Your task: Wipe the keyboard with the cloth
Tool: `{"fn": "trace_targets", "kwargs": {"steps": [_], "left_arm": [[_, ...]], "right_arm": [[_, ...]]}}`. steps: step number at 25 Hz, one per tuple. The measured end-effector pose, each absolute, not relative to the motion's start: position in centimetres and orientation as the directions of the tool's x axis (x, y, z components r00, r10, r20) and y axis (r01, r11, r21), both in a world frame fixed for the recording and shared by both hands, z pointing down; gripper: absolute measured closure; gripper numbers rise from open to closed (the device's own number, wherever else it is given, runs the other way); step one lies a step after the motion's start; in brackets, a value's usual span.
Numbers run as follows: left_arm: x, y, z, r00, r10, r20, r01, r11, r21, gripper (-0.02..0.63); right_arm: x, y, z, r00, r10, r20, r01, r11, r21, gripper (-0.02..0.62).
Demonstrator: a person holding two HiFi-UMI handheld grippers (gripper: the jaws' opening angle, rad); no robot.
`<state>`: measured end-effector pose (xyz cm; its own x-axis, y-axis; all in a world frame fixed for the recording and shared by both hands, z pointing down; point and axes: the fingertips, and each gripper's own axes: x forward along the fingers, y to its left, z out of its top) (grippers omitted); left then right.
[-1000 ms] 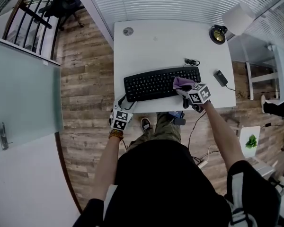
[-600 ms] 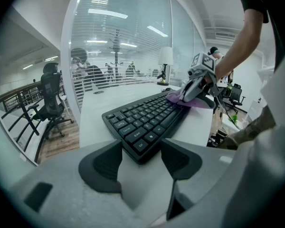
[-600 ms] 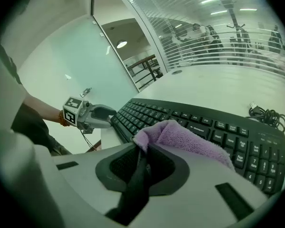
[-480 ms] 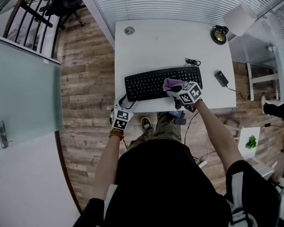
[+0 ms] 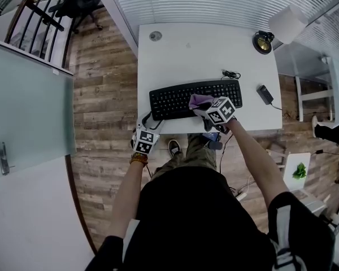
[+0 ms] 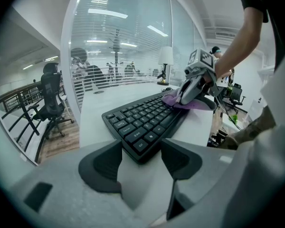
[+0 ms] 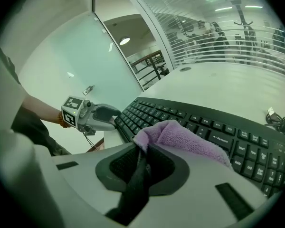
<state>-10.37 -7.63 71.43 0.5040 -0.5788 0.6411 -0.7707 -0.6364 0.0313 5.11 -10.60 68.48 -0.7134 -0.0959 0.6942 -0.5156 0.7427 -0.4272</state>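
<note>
Keyboard (image 5: 178, 101), black, under fluffy purple cloth (image 5: 200, 100)

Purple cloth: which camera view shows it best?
The right gripper view. There the cloth fills the middle, pinched in the right gripper and lying on the keyboard. The head view shows only a small purple patch at that gripper; the left gripper view shows it far away, partly behind that gripper.

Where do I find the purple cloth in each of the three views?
Head view: the purple cloth lies on the keyboard, right of its middle, in the right gripper.
Left gripper view: right of centre, at the keyboard's far end.
Right gripper view: centre, just above the jaws, which are shut on it.
Shared landmark: the black keyboard.
</note>
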Motion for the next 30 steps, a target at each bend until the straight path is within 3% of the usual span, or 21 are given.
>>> {"fn": "trace_targets", "kwargs": {"steps": [30], "left_arm": [[-10.4, -7.5, 71.2, 0.498, -0.582, 0.643, -0.772, -0.635, 0.024, 0.345]], "right_arm": [[-5.3, -9.8, 68.6, -0.69, 0.039, 0.722, -0.432, 0.779, -0.455, 0.549]]}}
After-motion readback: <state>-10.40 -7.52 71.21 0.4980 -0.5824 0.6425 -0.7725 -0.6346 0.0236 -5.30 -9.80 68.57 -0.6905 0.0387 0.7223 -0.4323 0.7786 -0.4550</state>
